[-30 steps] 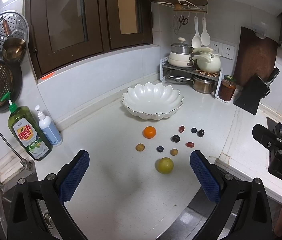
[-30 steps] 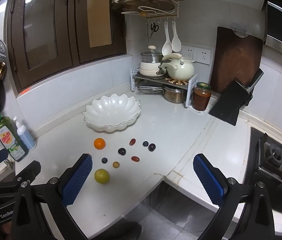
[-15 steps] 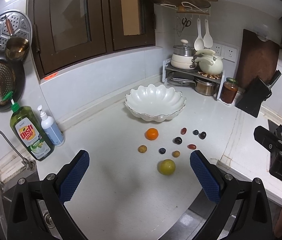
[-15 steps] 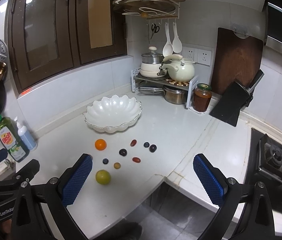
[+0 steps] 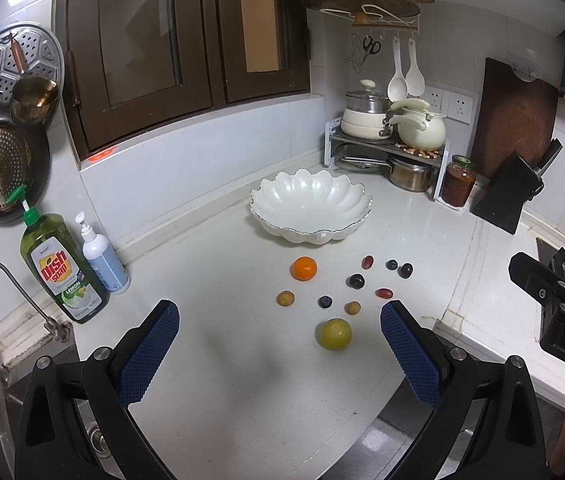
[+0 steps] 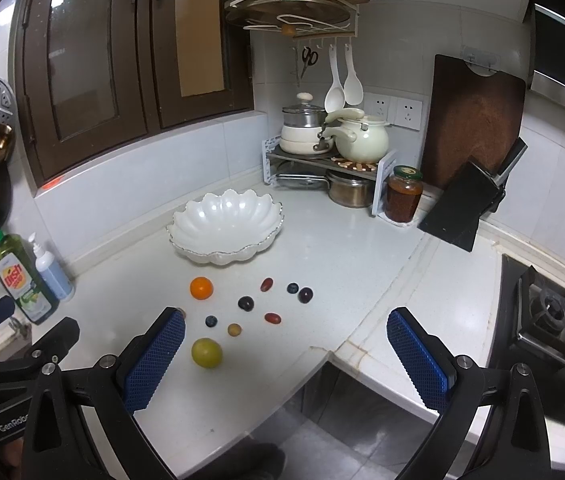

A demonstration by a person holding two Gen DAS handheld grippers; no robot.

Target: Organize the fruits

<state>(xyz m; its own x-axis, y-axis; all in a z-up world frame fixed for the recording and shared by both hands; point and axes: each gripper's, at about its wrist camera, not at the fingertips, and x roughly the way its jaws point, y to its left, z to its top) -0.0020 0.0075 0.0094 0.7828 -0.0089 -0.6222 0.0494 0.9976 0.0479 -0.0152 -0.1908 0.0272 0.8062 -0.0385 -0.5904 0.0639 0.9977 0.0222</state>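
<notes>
A white scalloped bowl [image 5: 310, 204] [image 6: 224, 222] stands empty on the white counter. In front of it lie loose fruits: an orange [image 5: 304, 268] [image 6: 201, 288], a yellow-green round fruit [image 5: 334, 333] [image 6: 206, 353], several dark and red grapes such as one [image 5: 356, 281] [image 6: 245, 303], blueberries [image 5: 325, 301] and small brown fruits [image 5: 285, 298]. My left gripper [image 5: 278, 354] hangs open above the counter, short of the fruits. My right gripper [image 6: 282, 356] is open too, over the counter's front edge, with the green fruit near its left finger. Neither holds anything.
A dish soap bottle [image 5: 62, 268] and a pump bottle [image 5: 102, 254] stand by the tap at left. A pot rack [image 5: 390, 136], a jar [image 5: 458, 186], a knife block [image 5: 510, 196] and a cutting board fill the back right corner. A gas hob [image 6: 550, 316] lies right.
Both views have shifted slightly: the fruits and bowl sit a little higher and further right in the left view. Nothing on the counter has moved, and both grippers stay open.
</notes>
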